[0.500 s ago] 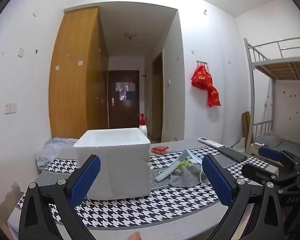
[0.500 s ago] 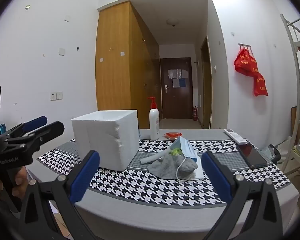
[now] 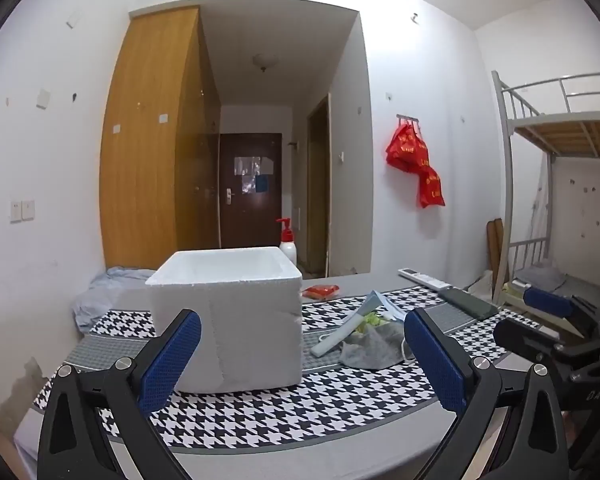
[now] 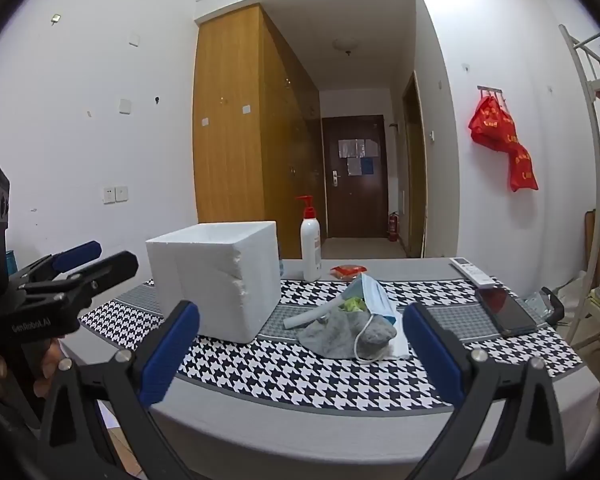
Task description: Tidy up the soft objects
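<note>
On the desk [image 4: 340,432], covered by a black-and-white houndstooth cloth [image 4: 300,372], a white open-topped foam box [image 4: 216,280] is placed at the left. Just right of it, a pile of soft objects is seen: a crumpled grey cloth [image 4: 340,334], a light-blue face mask [image 4: 374,296] and a pale tube [image 4: 306,318], all touching. The fingers of the left gripper [image 3: 300,360] and the right gripper [image 4: 300,356] are spread wide, nothing held, short of the desk edge. A white pump bottle with red top [image 4: 310,246] stands behind the box
</note>
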`<state>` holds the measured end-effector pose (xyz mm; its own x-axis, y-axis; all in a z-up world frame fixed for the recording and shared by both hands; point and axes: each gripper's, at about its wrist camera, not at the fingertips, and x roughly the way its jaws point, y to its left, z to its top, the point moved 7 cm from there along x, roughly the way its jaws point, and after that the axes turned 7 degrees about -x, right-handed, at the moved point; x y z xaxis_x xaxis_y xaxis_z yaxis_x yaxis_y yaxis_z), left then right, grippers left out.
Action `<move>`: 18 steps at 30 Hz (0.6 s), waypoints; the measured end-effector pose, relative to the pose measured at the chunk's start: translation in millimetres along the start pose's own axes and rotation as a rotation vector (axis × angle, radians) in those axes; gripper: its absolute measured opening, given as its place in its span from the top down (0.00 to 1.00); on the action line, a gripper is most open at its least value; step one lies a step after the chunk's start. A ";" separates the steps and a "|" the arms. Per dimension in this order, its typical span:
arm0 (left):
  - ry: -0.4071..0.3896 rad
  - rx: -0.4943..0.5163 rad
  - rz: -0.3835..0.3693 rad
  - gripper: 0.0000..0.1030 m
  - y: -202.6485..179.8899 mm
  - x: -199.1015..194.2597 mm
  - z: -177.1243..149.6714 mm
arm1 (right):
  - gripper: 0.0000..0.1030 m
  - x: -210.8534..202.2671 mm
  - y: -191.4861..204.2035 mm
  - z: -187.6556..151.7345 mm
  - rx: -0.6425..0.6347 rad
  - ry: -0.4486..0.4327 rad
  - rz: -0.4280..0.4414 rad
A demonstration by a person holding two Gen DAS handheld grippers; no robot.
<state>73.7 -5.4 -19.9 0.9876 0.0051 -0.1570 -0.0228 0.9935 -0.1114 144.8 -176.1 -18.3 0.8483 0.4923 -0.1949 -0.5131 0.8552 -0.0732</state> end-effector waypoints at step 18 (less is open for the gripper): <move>0.011 -0.016 -0.001 0.01 3.5 1.3 0.9 | 0.00 -0.7 0.4 -0.5 -0.009 -0.014 0.007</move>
<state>75.1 -1.9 -19.6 0.9859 0.0023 -0.1675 -0.0239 0.9916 -0.1269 143.9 -176.2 -18.7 0.8465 0.5002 -0.1820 -0.5199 0.8504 -0.0809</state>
